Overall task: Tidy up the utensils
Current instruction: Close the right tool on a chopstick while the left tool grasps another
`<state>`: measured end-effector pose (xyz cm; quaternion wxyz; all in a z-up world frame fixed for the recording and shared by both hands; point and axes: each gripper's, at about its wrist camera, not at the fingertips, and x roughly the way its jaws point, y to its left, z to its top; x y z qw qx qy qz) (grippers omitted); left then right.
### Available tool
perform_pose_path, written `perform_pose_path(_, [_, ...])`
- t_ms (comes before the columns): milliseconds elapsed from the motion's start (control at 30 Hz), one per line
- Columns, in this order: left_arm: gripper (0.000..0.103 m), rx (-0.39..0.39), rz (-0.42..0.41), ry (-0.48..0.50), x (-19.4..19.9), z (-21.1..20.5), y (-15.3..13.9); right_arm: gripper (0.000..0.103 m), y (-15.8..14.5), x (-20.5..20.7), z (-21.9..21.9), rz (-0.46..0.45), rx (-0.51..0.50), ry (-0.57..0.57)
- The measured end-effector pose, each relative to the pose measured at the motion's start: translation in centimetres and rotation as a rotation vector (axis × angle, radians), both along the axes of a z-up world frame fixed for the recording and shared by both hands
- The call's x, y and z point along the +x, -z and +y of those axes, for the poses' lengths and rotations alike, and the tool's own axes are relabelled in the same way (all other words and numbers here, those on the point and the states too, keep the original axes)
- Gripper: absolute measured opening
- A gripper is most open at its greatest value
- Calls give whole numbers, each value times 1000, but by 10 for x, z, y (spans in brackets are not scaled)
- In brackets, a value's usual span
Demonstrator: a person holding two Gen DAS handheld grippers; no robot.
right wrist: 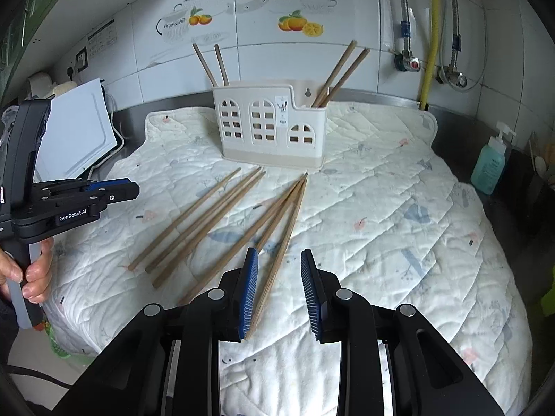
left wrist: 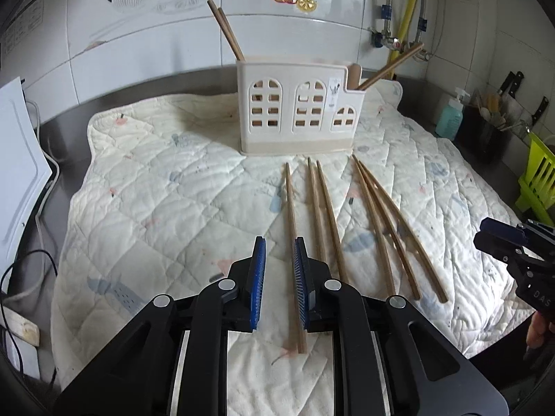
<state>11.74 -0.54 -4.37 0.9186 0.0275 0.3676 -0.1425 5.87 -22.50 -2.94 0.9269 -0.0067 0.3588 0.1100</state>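
A cream utensil holder with arched windows stands at the back of the quilted mat. Two chopsticks lean out of its left end and two out of its right end. Several wooden chopsticks lie loose on the mat in front. My left gripper is open, low over the mat, with the leftmost loose chopstick between its fingers. My right gripper is open over the near ends of the right group.
A white board and cables sit left of the mat. A teal soap bottle, a knife block and a green rack stand at the right. Tiled wall and pipes are behind.
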Motion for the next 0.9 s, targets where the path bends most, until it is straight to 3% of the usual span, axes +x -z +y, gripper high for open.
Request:
perform_pose_path(200, [19,14,70,-1,-5,-6,30,26,31,-5,5,56,18,16])
perform_pose_path(467, [19,6,119,8,-3,-9,49,25,48,0,10,105,46,22])
perform_pose_path(700, [19,-8,127,7,1,-10,55,23,55,3,18,116,16,26])
perform_pose_path(900, [17,24,108,5,0,-15,56,13,56,2,19,102,-17,37])
